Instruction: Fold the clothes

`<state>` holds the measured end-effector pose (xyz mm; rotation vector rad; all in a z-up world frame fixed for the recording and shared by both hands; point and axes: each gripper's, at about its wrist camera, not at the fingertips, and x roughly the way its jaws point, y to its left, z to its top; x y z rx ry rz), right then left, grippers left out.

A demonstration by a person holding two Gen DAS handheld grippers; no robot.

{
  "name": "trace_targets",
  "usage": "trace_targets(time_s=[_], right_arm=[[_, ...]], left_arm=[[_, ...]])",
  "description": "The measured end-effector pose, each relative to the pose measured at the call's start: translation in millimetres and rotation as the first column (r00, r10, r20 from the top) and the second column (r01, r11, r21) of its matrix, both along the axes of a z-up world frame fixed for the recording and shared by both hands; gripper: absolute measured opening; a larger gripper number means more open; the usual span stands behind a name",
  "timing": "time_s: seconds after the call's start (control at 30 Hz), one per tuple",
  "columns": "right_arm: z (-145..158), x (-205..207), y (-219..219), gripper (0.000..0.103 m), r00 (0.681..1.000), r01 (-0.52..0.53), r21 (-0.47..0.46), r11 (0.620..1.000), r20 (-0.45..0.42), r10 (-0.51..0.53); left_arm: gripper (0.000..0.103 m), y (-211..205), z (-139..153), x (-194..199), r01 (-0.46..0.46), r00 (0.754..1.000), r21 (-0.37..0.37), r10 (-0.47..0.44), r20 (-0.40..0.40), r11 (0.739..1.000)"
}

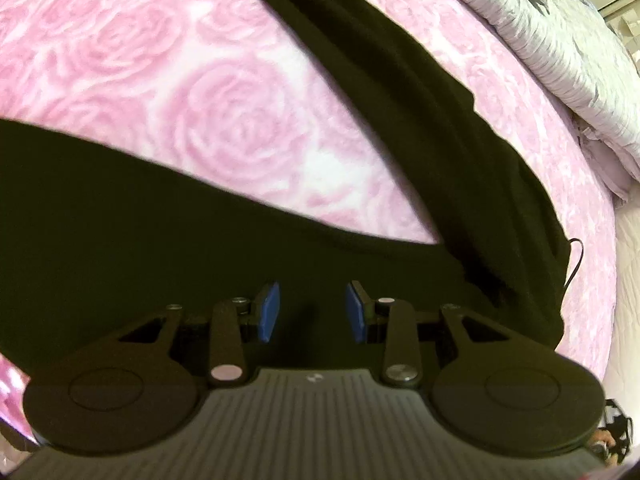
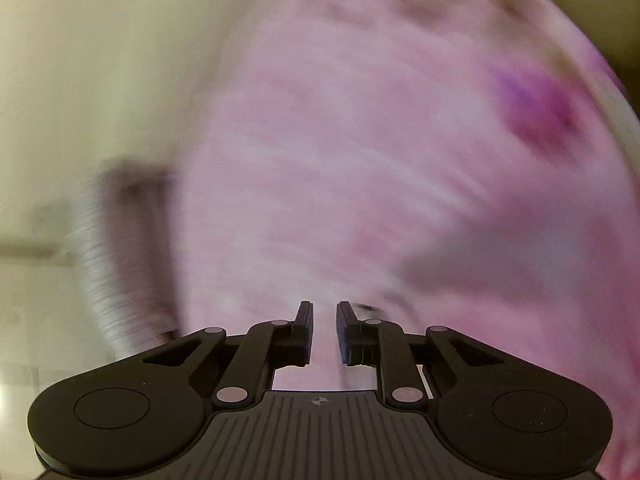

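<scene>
We had the black garment (image 1: 168,240) spread on the pink rose-patterned blanket (image 1: 220,120) of the bed, one long dark part (image 1: 400,80) running away toward the grey pleated bedding (image 1: 560,40) at the far edge. Our left tongs (image 1: 312,312) hung just above the dark cloth with the blue pads (image 1: 269,312) well apart and nothing between them; whether the tips touched the fabric we could not tell.

Our right tongs (image 2: 323,332) showed a narrow gap with only blurred pink blanket (image 2: 360,160) seen through it, so they held nothing we could see. The garment did not show in that view.

We judged the step to be taking hold of an edge for a fold. To do it well, the left tongs should have settled on a seam or hem rather than mid-panel, pinching a single layer. The right tongs needed to come over to the cloth, open wider and take a matching point, so the fold would lift evenly and land square without dragging the blanket.
</scene>
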<state>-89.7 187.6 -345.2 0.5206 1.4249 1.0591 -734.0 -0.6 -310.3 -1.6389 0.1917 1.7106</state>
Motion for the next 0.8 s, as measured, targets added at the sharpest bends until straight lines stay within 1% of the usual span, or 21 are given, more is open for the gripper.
trace_targets(time_s=[0.03, 0.07, 0.1, 0.13, 0.17, 0.2, 0.23, 0.3, 0.33, 0.4, 0.47, 0.53, 0.57, 0.63, 0.67, 0.7, 0.73, 0.77, 0.8], right_arm=[[20, -1, 5, 0.018, 0.995, -0.064, 0.081, 0.995, 0.087, 0.057], [35, -3, 9, 0.018, 0.984, -0.132, 0.148, 0.980, 0.140, 0.112], [49, -9, 15, 0.018, 0.962, -0.240, 0.213, 0.947, 0.181, 0.203], [61, -15, 21, 0.018, 0.931, -0.343, 0.263, 0.902, 0.224, 0.288], [66, -25, 28, 0.018, 0.894, -0.431, 0.245, 0.869, 0.245, 0.374], [69, -38, 34, 0.019, 0.849, -0.511, 0.184, 0.840, 0.262, 0.459], [65, -46, 39, 0.019, 0.822, -0.549, 0.118, 0.827, 0.253, 0.510], [47, -49, 43, 0.019, 0.835, -0.513, -0.042, 0.857, 0.204, 0.510], [33, -45, 41, 0.023, 0.856, -0.473, -0.113, 0.874, 0.174, 0.486], [8, -37, 46, 0.024, 0.889, -0.411, -0.216, 0.886, 0.119, 0.442], [-15, -29, 56, 0.024, 0.906, -0.386, -0.257, 0.886, 0.075, 0.416], [-34, -28, 70, 0.024, 0.922, -0.351, -0.287, 0.891, 0.060, 0.382], [-40, -27, 77, 0.024, 0.930, -0.325, -0.309, 0.894, 0.068, 0.361], [-50, -26, 78, 0.023, 0.958, -0.248, -0.326, 0.912, 0.059, 0.282], [-46, -29, 80, 0.023, 0.944, -0.274, -0.310, 0.910, 0.092, 0.316], [-42, -32, 81, 0.010, 0.929, -0.300, -0.294, 0.907, 0.125, 0.348], [-37, -35, 82, 0.004, 0.911, -0.327, -0.280, 0.903, 0.159, 0.379], [-31, -40, 83, 0.004, 0.886, -0.362, -0.263, 0.894, 0.201, 0.417], [-15, -56, 81, 0.004, 0.812, -0.451, -0.231, 0.862, 0.296, 0.504]], left_arm=[[0.031, 6, 2, 0, 0.005, 1.000, 0.008, -0.005, -0.002, 1.000], [0.031, 12, 3, 2, 0.009, 1.000, 0.017, -0.009, -0.002, 1.000], [0.031, 18, 4, 4, 0.014, 1.000, 0.026, -0.014, -0.002, 1.000], [0.031, 25, 5, 6, 0.018, 1.000, 0.035, -0.018, 0.001, 0.999], [0.031, 33, 5, 9, 0.021, 1.000, 0.043, -0.021, 0.010, 0.999], [0.031, 40, 5, 14, 0.026, 0.999, 0.052, -0.027, 0.023, 0.998], [0.031, 47, 4, 18, 0.037, 0.999, 0.057, -0.039, 0.033, 0.998], [0.031, 58, 3, 27, 0.063, 0.997, 0.064, -0.066, 0.046, 0.996], [0.031, 64, 3, 32, 0.076, 0.995, 0.068, -0.079, 0.052, 0.995], [0.031, 76, 1, 41, 0.101, 0.992, 0.076, -0.106, 0.065, 0.992], [0.032, 83, -1, 48, 0.112, 0.990, 0.075, -0.118, 0.072, 0.991], [0.032, 88, -4, 52, 0.114, 0.990, 0.063, -0.118, 0.074, 0.992], [0.032, 90, -5, 53, 0.113, 0.990, 0.057, -0.117, 0.073, 0.992], [0.032, 94, -5, 54, 0.112, 0.991, 0.051, -0.116, 0.067, 0.992], [0.032, 96, -3, 54, 0.111, 0.992, 0.051, -0.115, 0.062, 0.992], [0.032, 99, -2, 53, 0.111, 0.992, 0.052, -0.114, 0.057, 0.992], [0.032, 101, 0, 53, 0.110, 0.992, 0.053, -0.113, 0.052, 0.993], [0.032, 103, 2, 52, 0.108, 0.993, 0.055, -0.110, 0.046, 0.993], [0.032, 106, 5, 51, 0.105, 0.993, 0.058, -0.108, 0.040, 0.993]])
